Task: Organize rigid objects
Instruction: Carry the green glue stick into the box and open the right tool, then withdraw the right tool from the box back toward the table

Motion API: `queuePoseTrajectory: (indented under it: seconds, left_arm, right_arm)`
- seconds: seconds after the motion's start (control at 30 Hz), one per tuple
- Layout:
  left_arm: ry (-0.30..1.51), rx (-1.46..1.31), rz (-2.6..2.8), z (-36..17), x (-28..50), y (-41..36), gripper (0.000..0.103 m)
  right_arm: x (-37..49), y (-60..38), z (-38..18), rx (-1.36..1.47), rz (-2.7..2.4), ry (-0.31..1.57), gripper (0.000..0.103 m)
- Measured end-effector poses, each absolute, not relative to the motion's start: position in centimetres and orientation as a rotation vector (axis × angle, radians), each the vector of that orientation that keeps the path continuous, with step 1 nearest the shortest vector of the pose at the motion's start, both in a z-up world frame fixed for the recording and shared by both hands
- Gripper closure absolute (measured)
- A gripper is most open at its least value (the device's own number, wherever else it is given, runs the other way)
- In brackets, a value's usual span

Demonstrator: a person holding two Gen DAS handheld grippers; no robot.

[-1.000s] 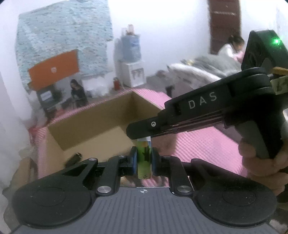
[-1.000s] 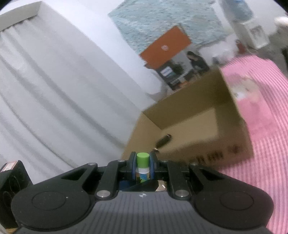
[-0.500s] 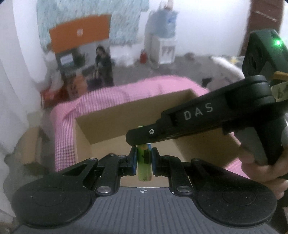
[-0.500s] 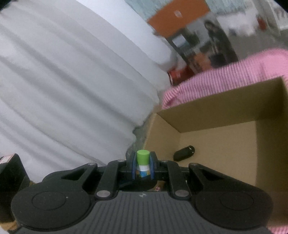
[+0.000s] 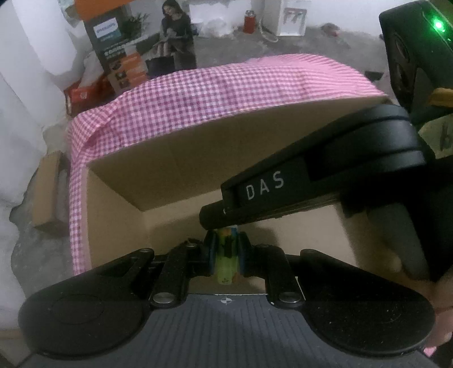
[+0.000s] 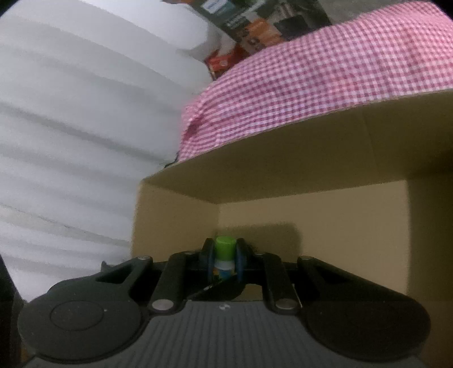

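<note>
My left gripper point(image 5: 225, 249) is shut on a yellow-green tube point(image 5: 225, 263) with a dark figure printed on it. It hangs over the open cardboard box point(image 5: 181, 158). My right gripper point(image 6: 224, 254) is shut on a small stick with a green cap point(image 6: 224, 245), white and blue below, also above the inside of the cardboard box point(image 6: 283, 158). In the left wrist view the right gripper's black body point(image 5: 311, 181), marked DAS, crosses from the right just above the tube. A hand point(image 5: 436, 283) holds its handle.
The box sits on a table with a pink checked cloth point(image 5: 226, 90). White curtain folds point(image 6: 70, 113) hang at the left. Beyond the table are printed cartons point(image 5: 113, 48), a red can point(image 5: 249, 17) and a flat brown package point(image 5: 46, 186) on the grey floor.
Both grippers have tipped downward and moved over the box, whose inside now fills the views. The dark object on the box floor has left the right wrist view. Both grips are unchanged.
</note>
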State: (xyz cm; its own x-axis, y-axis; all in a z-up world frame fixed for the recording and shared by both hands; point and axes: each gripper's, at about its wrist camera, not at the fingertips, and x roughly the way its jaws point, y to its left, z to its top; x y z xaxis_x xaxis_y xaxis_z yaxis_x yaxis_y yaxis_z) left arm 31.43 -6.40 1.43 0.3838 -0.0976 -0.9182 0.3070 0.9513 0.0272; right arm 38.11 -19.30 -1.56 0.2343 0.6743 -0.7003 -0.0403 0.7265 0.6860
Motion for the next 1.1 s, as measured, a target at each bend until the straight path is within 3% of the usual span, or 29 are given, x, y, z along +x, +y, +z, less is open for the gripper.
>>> queuePoseTrajectory:
  seconds: [0.13, 0.3, 0.57, 0.77, 0.83, 0.93, 1.1]
  left_arm:
    - [1.175, 0.202, -0.251, 0.5, 32.8, -6.7, 0.085]
    - [1.182, 0.19, -0.247, 0.8, 32.6, -7.1, 0.081]
    - [1.116, 0.16, -0.262, 4.2, 30.4, -6.2, 0.072]
    - [0.999, 0.125, -0.313, 8.8, 25.7, -4.6, 0.046]
    - [0.958, 0.112, -0.334, 10.0, 23.7, -3.9, 0.028]
    - [0.882, 0.096, -0.369, 11.4, 20.0, -3.2, 0.016]
    - [0.829, 0.077, -0.421, 10.7, 14.5, -2.5, 0.008]
  right_arm:
    - [39.5, -19.3, -2.8, 0.601, 0.499, 1.281, 0.083]
    - [40.2, -20.0, -2.7, 0.604, 0.47, 1.265, 0.058]
    - [37.8, -22.4, 0.7, 0.649, 0.508, 1.194, 0.056]
    - [32.0, -26.3, 5.6, 0.706, 0.575, 1.064, 0.056]
    - [29.3, -27.9, 7.3, 0.714, 0.595, 1.016, 0.056]
    - [24.8, -30.1, 9.1, 0.71, 0.614, 0.95, 0.055]
    - [17.0, -33.0, 10.3, 0.667, 0.609, 0.907, 0.049]
